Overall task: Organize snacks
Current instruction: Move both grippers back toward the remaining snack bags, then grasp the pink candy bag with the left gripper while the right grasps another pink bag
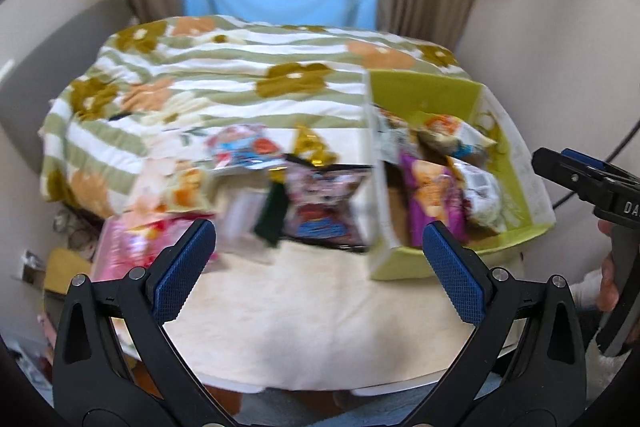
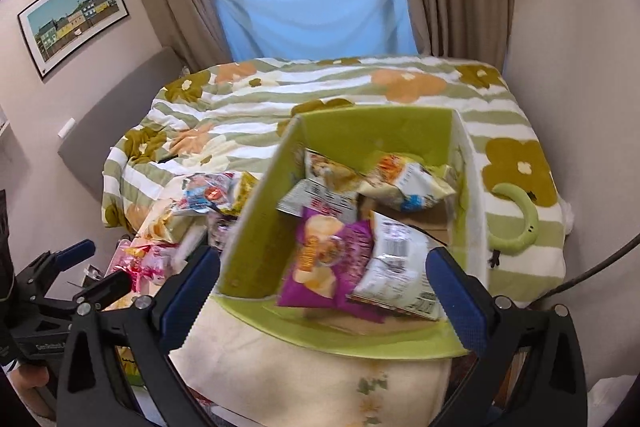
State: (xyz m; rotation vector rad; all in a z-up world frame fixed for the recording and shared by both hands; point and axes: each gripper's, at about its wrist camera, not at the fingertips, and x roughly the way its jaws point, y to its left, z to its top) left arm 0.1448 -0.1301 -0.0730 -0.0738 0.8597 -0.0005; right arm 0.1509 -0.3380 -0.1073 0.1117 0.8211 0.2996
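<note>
You are partway through. The green box (image 2: 360,131) sits on the cream cloth (image 2: 300,359) at the near end of the bed, and it already holds several snacks: a purple bag (image 2: 324,259) near the front, a white bag (image 2: 400,267) just beside it on the right, an orange-and-white bag (image 2: 408,183) toward the back, and at least one more pack tucked under them.

What is left lies outside the box, to its left. In the left wrist view you can make out a dark bag (image 1: 326,203) just beside the box wall, a gold pack (image 1: 314,147) behind it, a blue-and-red bag (image 1: 248,147), a pale orange bag (image 1: 180,187) and a pink bag (image 1: 140,243) hanging toward the edge of the cloth. By my judgement roughly half the pile is in and half remains.

Your left gripper (image 1: 320,267) is spread wide with nothing between its pads, and hangs over the cloth facing the loose snacks. Your right gripper (image 2: 324,291) is likewise wide apart and empty, poised above the front of the box.

The left view is smeared, so labels and the exact count of loose packs cannot be read; something dark green (image 1: 272,215) beside the dark bag is unclear. The box wall hides whatever lies low behind it, and the box bottom under the bags is mostly covered. The pink bag's lower part is blocked by the left gripper's finger.
</note>
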